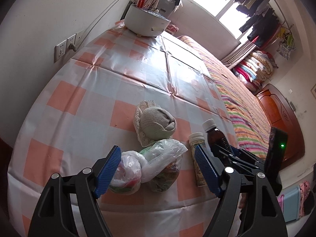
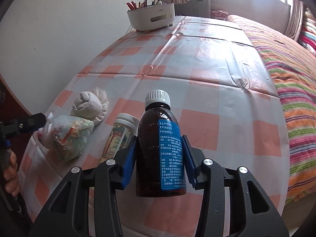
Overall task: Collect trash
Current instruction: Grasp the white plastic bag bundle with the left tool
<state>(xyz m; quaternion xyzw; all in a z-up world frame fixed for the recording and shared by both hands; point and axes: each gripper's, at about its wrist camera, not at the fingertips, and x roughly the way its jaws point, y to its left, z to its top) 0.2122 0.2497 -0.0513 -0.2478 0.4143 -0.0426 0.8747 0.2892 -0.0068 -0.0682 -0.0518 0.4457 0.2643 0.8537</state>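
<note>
A brown medicine bottle [image 2: 160, 152] with a white cap and blue label stands upright on the checked tablecloth [image 2: 207, 63]. My right gripper [image 2: 159, 138] is shut on it, a blue pad pressed to each side. Just left of it stands a small white-capped pill bottle [image 2: 120, 136]. Knotted clear plastic bags of scraps [image 1: 150, 165] lie near the table's front edge. My left gripper [image 1: 158, 152] is open and straddles the bags without squeezing them. Behind the bags lies a rolled cream knitted cloth [image 1: 156, 124]. The brown bottle [image 1: 216, 136] and right gripper [image 1: 233, 154] show at the right of the left wrist view.
A white desk organiser [image 1: 146, 23] with pens stands at the table's far end by the wall. Wall sockets [image 1: 67, 47] sit to the left. A bed with a striped cover [image 1: 237, 102] runs along the table's right side. A hand [image 2: 11, 169] holds the left gripper's handle.
</note>
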